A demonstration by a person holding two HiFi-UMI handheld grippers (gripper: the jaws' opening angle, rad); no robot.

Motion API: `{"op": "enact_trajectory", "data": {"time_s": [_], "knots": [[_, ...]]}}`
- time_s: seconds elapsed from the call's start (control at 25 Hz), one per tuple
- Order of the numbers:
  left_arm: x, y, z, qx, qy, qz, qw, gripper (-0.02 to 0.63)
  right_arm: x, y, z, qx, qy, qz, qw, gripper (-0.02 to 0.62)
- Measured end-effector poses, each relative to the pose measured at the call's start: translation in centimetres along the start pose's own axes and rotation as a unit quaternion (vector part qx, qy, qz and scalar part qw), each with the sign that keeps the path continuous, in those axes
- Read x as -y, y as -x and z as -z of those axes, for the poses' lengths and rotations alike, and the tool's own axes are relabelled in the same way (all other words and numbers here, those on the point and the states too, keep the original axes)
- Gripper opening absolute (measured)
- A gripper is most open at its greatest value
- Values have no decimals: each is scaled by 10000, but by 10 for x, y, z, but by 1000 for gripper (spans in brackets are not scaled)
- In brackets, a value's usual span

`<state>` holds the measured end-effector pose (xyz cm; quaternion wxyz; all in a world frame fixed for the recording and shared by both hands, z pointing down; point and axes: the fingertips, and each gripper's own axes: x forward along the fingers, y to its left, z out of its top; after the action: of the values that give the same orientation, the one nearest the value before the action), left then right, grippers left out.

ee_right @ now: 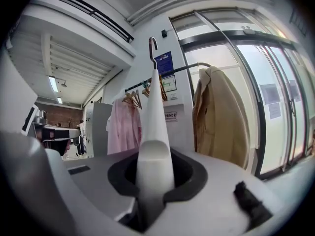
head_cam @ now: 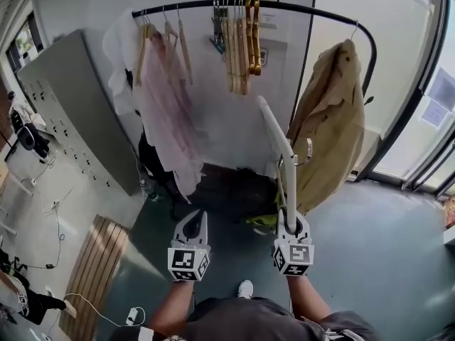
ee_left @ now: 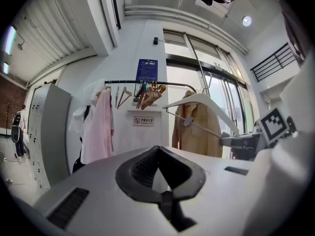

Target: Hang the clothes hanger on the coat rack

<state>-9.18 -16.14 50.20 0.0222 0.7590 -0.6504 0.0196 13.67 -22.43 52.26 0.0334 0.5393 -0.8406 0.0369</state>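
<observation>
In the head view a black coat rack rail (head_cam: 284,7) runs across the top. On it hang a pink garment (head_cam: 167,112), several wooden hangers (head_cam: 240,45) and a tan coat (head_cam: 330,126). My right gripper (head_cam: 291,222) is shut on one end of a white clothes hanger (head_cam: 281,144), which reaches up toward the rail, below it. The right gripper view shows the white clothes hanger (ee_right: 155,127) clamped in my right gripper (ee_right: 155,156), its metal hook (ee_right: 153,45) upright. My left gripper (head_cam: 193,219) is shut and empty beside it. In the left gripper view my left gripper (ee_left: 157,149) points at the rack, with the white hanger (ee_left: 197,100) to the right.
A grey locker cabinet (head_cam: 71,112) stands at the left and a wooden slatted board (head_cam: 96,268) lies on the floor before it. Dark bags (head_cam: 227,190) sit under the rack. Glass doors (head_cam: 419,133) line the right side. Cables (head_cam: 57,240) trail on the floor at left.
</observation>
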Motion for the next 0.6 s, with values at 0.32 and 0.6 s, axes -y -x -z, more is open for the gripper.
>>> {"op": "enact_trajectory", "data": {"time_s": [0.32,0.6], "knots": [[2,-46,1,-49,27,390,9992,9,41,-61,-41,-31,-63,424,9991,74],[-39,-93,-22,116,-139,540,9984,9,60,-116,-83,-3,-134,677,9976,74]]}}
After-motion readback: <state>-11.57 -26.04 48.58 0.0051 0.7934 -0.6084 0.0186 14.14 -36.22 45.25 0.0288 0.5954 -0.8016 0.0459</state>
